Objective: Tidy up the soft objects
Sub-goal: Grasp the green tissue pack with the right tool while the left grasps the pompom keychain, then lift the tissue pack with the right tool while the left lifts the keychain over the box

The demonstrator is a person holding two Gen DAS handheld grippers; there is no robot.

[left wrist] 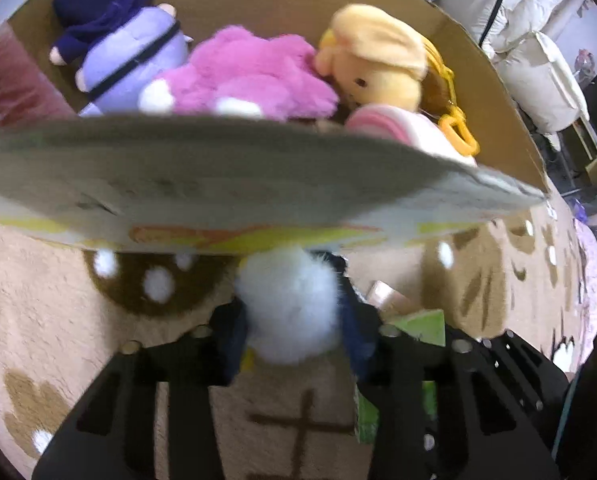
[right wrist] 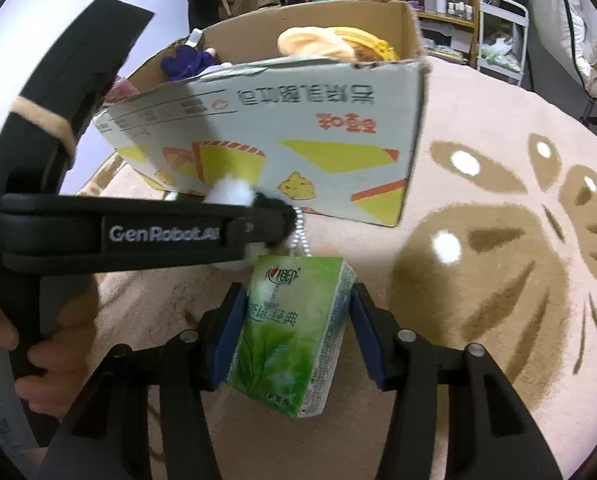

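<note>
Inside the cardboard box (left wrist: 494, 80), which stands on the patterned rug (right wrist: 498, 240), several soft toys are already gathered: a purple plush (left wrist: 118, 44) at the left, a pink furry plush (left wrist: 250, 76) in the middle, a yellow plush (left wrist: 378, 56) with a yellow chain at the right, and a pink-and-white piece (left wrist: 382, 124) just behind the near wall. That much of the sorting is judged to be done.

Two items are not yet in the box. A white fluffy toy (left wrist: 290, 312) is clamped between the fingers of the left gripper (left wrist: 294, 344) and is held just outside the near wall of the box, below its rim; a bead chain (right wrist: 301, 236) is seen hanging from it in the right wrist view. A green tissue pack (right wrist: 294, 332) is clamped between the blue-padded fingers of the right gripper (right wrist: 294, 336), above the rug and near the box front.

What is left, as far as can be judged, is for both held items to be lifted over the rim and let go inside. Whether more soft things lie elsewhere on the rug cannot be told.
</note>
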